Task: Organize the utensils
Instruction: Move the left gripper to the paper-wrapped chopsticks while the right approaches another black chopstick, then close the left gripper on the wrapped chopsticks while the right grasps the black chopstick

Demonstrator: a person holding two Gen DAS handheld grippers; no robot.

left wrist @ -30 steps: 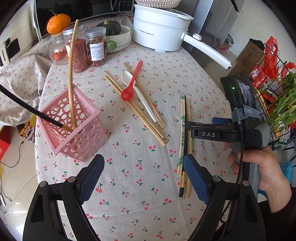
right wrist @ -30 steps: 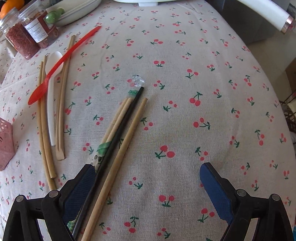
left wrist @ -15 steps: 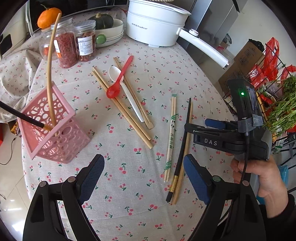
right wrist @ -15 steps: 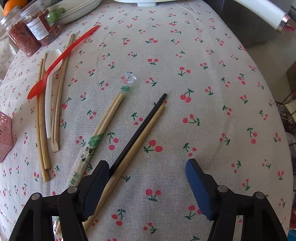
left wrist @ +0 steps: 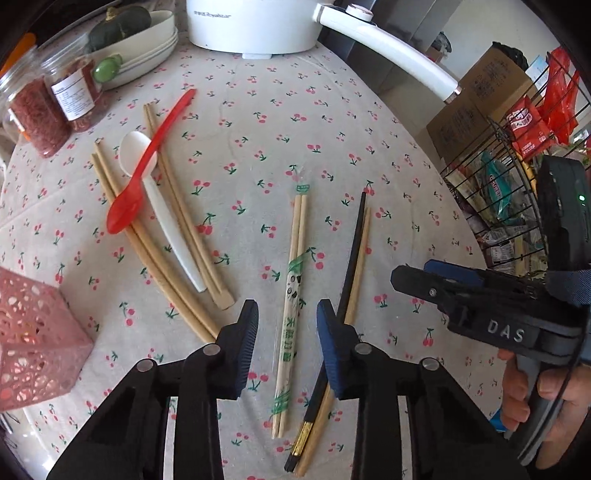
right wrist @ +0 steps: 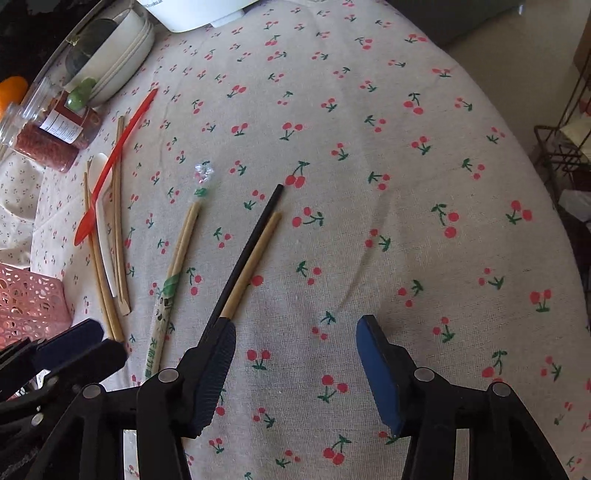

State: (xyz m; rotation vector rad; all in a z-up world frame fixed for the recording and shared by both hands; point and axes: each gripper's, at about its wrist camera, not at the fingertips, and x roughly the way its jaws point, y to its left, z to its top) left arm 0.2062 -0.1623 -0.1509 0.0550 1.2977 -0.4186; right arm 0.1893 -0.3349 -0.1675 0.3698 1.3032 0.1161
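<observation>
A plastic-wrapped pair of bamboo chopsticks (left wrist: 295, 273) lies on the cherry-print tablecloth (left wrist: 280, 122). My left gripper (left wrist: 287, 334) straddles the pair; its jaws are closing and the pads stand clear of the wrapper. To the right lie a black chopstick (right wrist: 251, 251) and a plain bamboo chopstick (right wrist: 255, 258), running under the left finger of my right gripper (right wrist: 295, 373). Its jaws are closing too, with only cloth between them. A red spoon (left wrist: 147, 162), a white spoon (left wrist: 162, 229) and several long bamboo chopsticks (left wrist: 147, 254) lie at the left. The pink holder (left wrist: 33, 343) stands at the left edge.
Jars (left wrist: 44, 107), stacked bowls (left wrist: 147, 48) holding a dark squash and a white electric pot (left wrist: 251, 26) with a long handle line the far side. A wire rack (left wrist: 509, 177) of packets stands off the table's right edge. A hand (left wrist: 532, 391) holds the right gripper.
My left gripper moved right and lower over the wrapped chopsticks and its jaws narrowed around them. The right gripper narrowed, and the black and plain chopsticks now lie apart from the wrapped pair.
</observation>
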